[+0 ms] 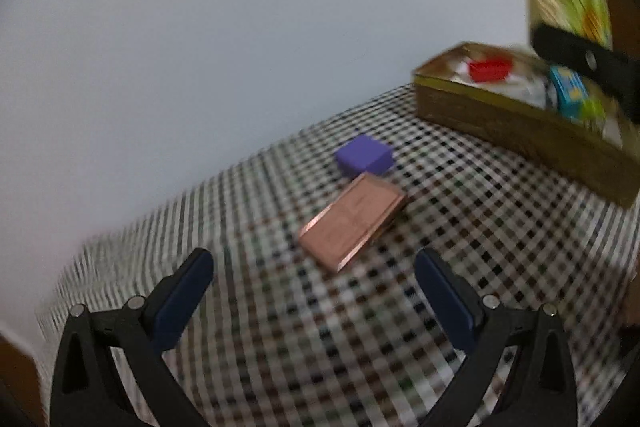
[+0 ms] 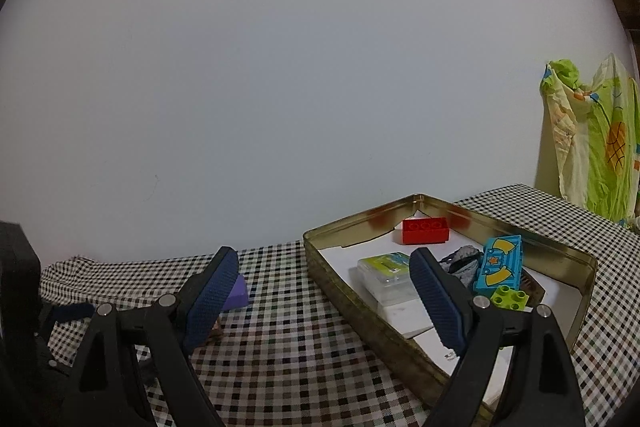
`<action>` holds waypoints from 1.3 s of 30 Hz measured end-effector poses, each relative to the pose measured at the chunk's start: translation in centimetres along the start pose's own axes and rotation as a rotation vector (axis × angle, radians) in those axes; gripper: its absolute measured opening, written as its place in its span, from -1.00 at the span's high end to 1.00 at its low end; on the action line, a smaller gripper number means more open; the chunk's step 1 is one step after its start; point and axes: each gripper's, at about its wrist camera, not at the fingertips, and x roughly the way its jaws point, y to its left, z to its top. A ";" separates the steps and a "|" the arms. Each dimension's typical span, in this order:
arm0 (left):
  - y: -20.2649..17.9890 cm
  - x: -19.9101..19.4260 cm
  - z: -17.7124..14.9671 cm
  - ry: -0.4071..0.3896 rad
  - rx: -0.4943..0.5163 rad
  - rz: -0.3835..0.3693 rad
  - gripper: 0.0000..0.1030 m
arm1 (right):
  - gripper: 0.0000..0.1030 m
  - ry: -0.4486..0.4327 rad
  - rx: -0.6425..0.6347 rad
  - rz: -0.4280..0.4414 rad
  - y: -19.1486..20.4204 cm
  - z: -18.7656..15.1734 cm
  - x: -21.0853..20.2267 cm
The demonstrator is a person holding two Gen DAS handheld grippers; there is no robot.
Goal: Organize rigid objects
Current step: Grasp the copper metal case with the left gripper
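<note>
A flat copper-pink case (image 1: 352, 223) lies on the checked tablecloth (image 1: 460, 247), with a purple block (image 1: 363, 155) just behind it. My left gripper (image 1: 314, 259) is open and empty, just short of the case. A gold tin tray (image 2: 344, 291) holds a red brick (image 2: 425, 230), a clear plastic box (image 2: 386, 277), a blue printed brick (image 2: 500, 265) and a green brick (image 2: 510, 295). My right gripper (image 2: 324, 267) is open and empty at the tray's left wall. The purple block (image 2: 237, 294) shows behind its left finger.
A green and yellow patterned bag (image 2: 592, 143) hangs at the right by the wall. The tray (image 1: 512, 123) stands at the table's far right in the left wrist view. A pale wall backs the table. A dark object (image 2: 16, 287) sits at the left edge.
</note>
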 end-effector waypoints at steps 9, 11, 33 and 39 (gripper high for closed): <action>-0.5 4.8 2.8 0.079 0.036 -0.164 -0.79 | -0.73 0.040 0.008 0.015 -0.6 0.1 0.9; -0.5 5.7 2.7 0.121 0.028 -0.200 -0.52 | -0.73 0.051 0.011 0.021 -0.7 0.1 1.0; 2.8 2.8 -1.2 0.166 -0.498 -0.040 0.11 | -0.73 0.118 0.031 0.049 -1.2 0.1 1.8; 3.1 0.9 -2.7 0.171 -0.607 0.114 0.12 | -0.73 0.157 0.003 0.118 -0.5 -0.1 2.1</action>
